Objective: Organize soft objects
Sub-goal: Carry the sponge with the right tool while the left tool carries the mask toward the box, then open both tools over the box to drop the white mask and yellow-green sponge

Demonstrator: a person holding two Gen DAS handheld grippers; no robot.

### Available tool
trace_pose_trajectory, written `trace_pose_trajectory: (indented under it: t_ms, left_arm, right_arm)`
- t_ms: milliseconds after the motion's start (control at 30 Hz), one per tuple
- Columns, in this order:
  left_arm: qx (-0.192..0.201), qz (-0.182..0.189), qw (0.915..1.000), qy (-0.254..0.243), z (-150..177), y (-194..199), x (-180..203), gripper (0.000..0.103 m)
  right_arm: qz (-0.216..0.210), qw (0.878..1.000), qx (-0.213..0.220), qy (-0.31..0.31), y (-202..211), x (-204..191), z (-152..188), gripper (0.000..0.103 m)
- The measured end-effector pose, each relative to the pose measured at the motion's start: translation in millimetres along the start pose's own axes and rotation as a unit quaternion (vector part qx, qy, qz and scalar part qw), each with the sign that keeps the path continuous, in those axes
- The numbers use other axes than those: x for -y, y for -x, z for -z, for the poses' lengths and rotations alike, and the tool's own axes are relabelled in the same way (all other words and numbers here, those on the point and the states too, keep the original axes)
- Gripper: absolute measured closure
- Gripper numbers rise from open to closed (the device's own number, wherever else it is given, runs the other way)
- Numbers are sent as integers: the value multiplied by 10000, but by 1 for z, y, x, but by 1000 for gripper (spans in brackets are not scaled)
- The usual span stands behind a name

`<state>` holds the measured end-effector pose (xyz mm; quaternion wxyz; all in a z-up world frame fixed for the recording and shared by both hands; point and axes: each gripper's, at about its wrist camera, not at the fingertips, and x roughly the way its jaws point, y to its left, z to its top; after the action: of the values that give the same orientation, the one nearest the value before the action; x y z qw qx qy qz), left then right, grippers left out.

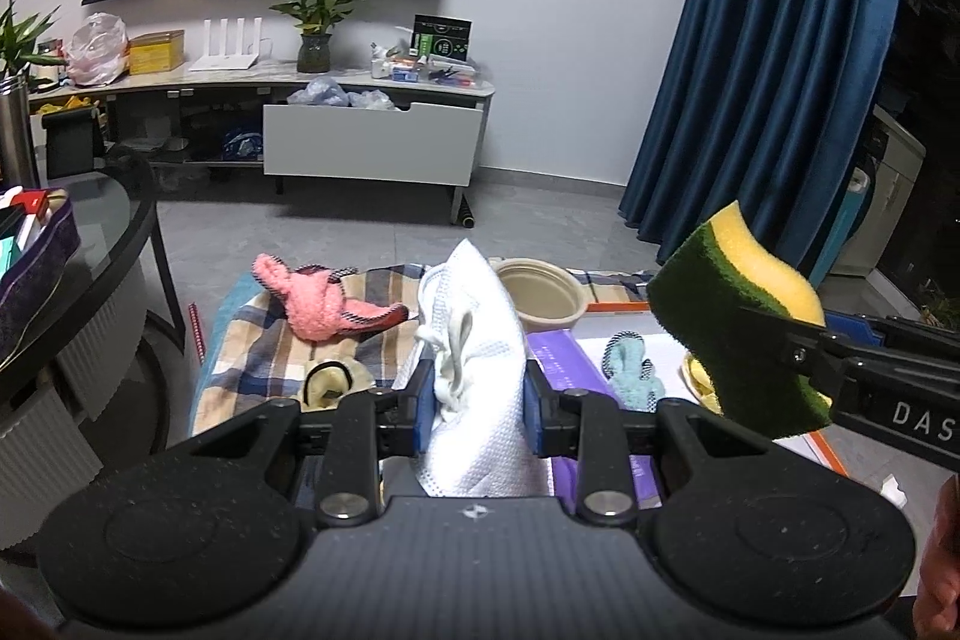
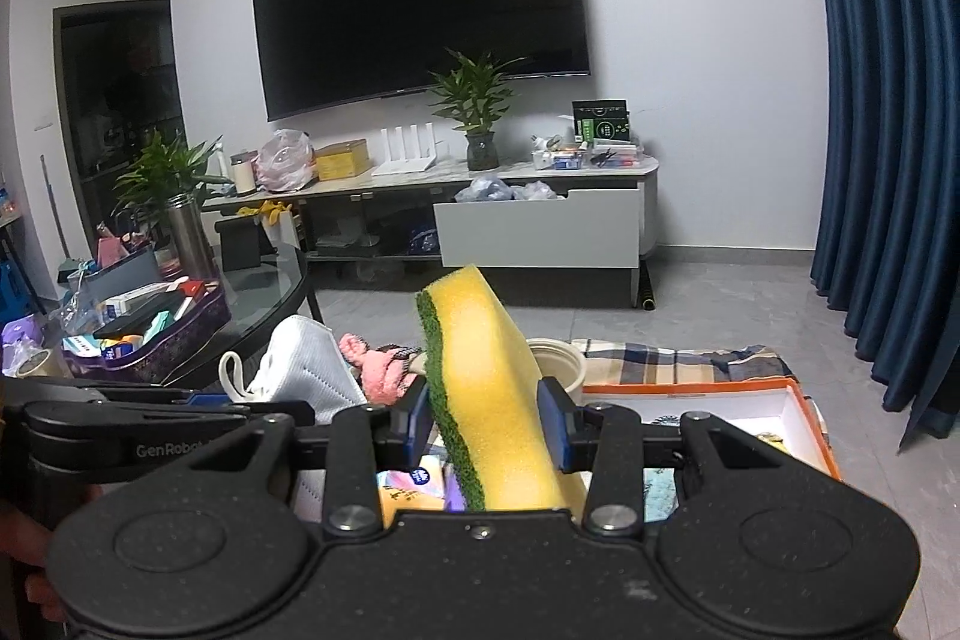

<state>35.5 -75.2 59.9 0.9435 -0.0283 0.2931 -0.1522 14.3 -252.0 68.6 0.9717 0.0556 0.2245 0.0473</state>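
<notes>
Nearest, the left gripper (image 1: 474, 400) has its jaws pinching a white mask (image 1: 480, 376), held clear of the desk; beside it the right gripper (image 2: 489, 424) clamps a yellow-green sponge (image 2: 480, 382). Both look mid-carry. Next, I'd guess, each goes down into the orange-rimmed box (image 2: 798, 394) beyond; the pink sock (image 1: 327, 310) waits on the plaid cloth (image 1: 252, 358).

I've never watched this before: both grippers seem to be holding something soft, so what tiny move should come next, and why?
Probably carry the sponge, clamped in the right gripper, toward the orange-edged box beside it; the left gripper holds the white mask aloft too.
</notes>
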Motion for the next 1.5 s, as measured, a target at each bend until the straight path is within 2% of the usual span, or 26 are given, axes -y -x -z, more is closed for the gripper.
trace_pose_trajectory:
  t_ms: [1500]
  left_arm:
    - [-226, 763, 9950, -603, 3, -29, 78, 73]
  right_arm:
    - [745, 9960, 98, -483, 29, 83, 10, 56]
